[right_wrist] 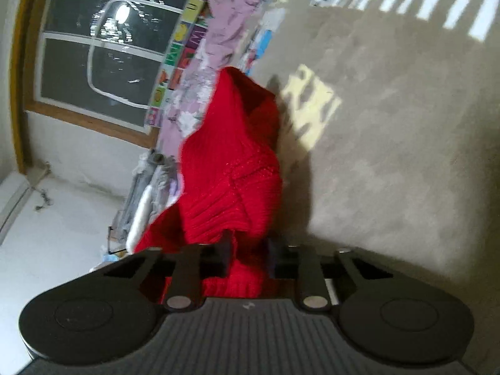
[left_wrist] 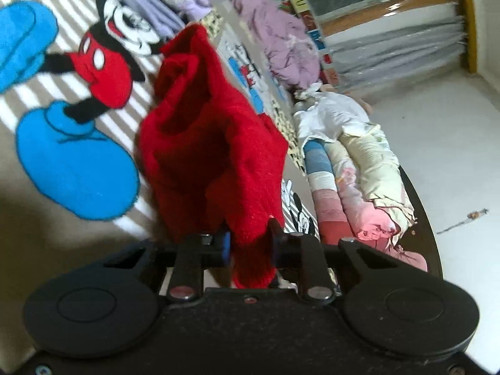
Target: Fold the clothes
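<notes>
Both the left gripper (left_wrist: pixel 251 245) and right gripper (right_wrist: pixel 247 253) are clamped on the red sweater (left_wrist: pixel 212 156); pull it taut and lower it flat onto the blanket (left_wrist: pixel 78 162).

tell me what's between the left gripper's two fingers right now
Red knit garment, pinched between the left gripper fingers, seen in the left wrist view.
</notes>
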`<state>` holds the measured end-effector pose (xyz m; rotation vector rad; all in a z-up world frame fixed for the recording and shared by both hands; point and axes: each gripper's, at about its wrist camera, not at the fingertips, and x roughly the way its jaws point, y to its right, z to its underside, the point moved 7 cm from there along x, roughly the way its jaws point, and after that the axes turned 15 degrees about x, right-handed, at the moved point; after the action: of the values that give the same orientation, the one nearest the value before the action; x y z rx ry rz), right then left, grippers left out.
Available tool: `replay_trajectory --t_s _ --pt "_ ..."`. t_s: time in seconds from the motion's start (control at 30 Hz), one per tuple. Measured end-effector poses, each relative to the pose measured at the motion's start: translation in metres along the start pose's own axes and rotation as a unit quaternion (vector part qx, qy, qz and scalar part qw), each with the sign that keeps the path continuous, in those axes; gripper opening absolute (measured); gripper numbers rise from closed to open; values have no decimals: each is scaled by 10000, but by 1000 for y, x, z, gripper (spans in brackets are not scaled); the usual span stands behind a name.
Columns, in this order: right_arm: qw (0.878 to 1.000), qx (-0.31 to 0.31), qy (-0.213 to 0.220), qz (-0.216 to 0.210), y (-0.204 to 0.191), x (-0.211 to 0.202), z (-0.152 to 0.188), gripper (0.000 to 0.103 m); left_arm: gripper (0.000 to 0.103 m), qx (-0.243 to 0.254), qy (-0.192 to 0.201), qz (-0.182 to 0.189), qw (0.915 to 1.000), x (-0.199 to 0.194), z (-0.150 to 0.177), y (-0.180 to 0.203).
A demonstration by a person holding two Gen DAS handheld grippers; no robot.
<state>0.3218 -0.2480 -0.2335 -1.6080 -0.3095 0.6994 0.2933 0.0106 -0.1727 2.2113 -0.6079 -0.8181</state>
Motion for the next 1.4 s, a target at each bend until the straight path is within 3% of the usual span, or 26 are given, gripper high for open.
replay_trajectory --t_s 0.37,0.67,1.13,1.3,1.4 --pt "9982 -235 -55 -550 -33 -57 33 15 17 43 175 20 9998 -56 26 9" --pt "9985 -129 -91 -527 -12 -99 66 15 17 -128 119 -44 9998 -88 76 2" --pt "9995 251 125 137 44 -122 107 15 16 -454 -52 -417 9981 -111 127 -32" --pt "9989 -7 272 386 47 -127 110 15 16 -217 -213 -709 9970 -111 134 -33" --pt "9964 -350 296 715 52 -127 110 9 23 42 -382 -977 9945 -108 138 -33"
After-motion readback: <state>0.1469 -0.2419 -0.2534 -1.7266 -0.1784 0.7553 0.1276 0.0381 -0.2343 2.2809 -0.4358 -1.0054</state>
